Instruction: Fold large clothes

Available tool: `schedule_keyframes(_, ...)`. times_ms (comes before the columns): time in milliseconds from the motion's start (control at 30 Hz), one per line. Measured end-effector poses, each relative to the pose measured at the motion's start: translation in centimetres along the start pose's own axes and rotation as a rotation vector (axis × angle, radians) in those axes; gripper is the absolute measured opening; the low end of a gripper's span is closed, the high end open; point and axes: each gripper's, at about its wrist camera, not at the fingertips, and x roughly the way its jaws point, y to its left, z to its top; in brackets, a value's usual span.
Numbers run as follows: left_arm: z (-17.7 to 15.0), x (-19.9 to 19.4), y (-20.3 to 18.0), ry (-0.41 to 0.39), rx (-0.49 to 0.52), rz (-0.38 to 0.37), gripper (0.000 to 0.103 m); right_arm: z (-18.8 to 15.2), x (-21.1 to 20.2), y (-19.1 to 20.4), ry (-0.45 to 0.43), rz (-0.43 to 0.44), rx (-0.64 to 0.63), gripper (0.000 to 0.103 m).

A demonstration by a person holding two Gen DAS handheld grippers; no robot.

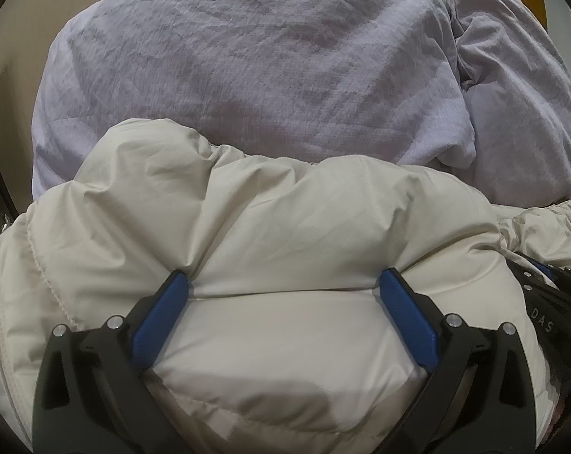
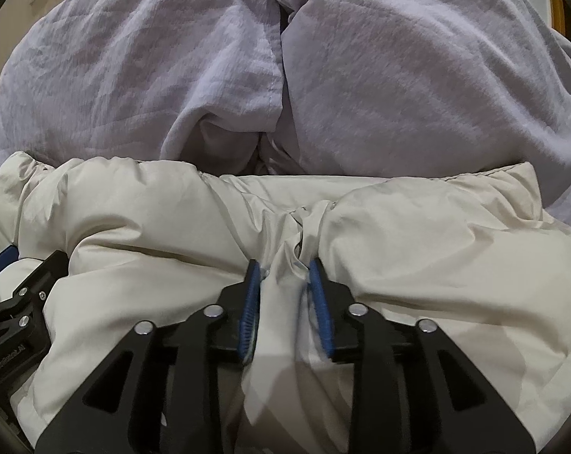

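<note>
Cream puffer jacket (image 1: 270, 227) bunched on lilac bedding (image 1: 247, 56). Left gripper (image 1: 284, 287) jaws wide, straddling a padded section. Right gripper (image 2: 283, 278) jaws narrowly parted, fabric fold between, grip unclear.

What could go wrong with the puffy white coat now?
1. The right gripper stands partly open around a pinched ridge of the coat, so that ridge may slip free and the fold may spring open.
2. The left gripper straddles a thick bulge with wide jaws; the slippery fabric may slide out.
3. The coat lies against the bedding, which may drag along.
</note>
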Motion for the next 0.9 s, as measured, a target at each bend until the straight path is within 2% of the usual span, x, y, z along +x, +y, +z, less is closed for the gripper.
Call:
schedule_keyframes(67, -0.1, -0.3, 0.4, -0.010, -0.008, -0.005, 0.101, 0.4, -0.7, -0.3, 0.000, 0.010, 0.013, 0.049)
schedule_keyframes(133, -0.3, -0.9, 0.6, -0.024, -0.012, -0.003, 0.101, 1.1, -2.0, -0.6, -0.031, 0.025, 0.025, 0.071)
schedule_keyframes(167, -0.2, -1.3, 0.8, -0.032, -0.010, 0.004, 0.101, 1.5, -3.3, -0.9, -0.079, 0.020, 0.024, 0.073)
schedule_keyframes(267, 0.6, -2.6, 1.6, -0.072, -0.033, 0.042, 0.101, 2.4, -5.5, -1.7, -0.167, -0.060, -0.003, 0.076)
schedule_keyframes(400, 1.8, -3.9, 4.2, -0.123, -0.111, 0.067, 0.101, 3.0, -5.0, -4.2, -0.136, -0.109, 0.043, 0.076)
schedule_keyframes(567, 2.3, -2.6, 6.2, -0.071, -0.165, 0.095, 0.101, 2.9, -3.7, -5.9, -0.083, -0.149, 0.077, 0.076)
schedule_keyframes(700, 2.2, -1.2, 6.1, -0.026, -0.127, 0.146, 0.101, 2.4, -2.1, -6.3, -0.034, -0.172, 0.071, 0.077)
schedule_keyframes(900, 1.7, 0.1, 6.1, 0.005, -0.105, 0.172, 0.101, 1.4, -0.7, -7.2, 0.006, -0.130, 0.107, 0.083)
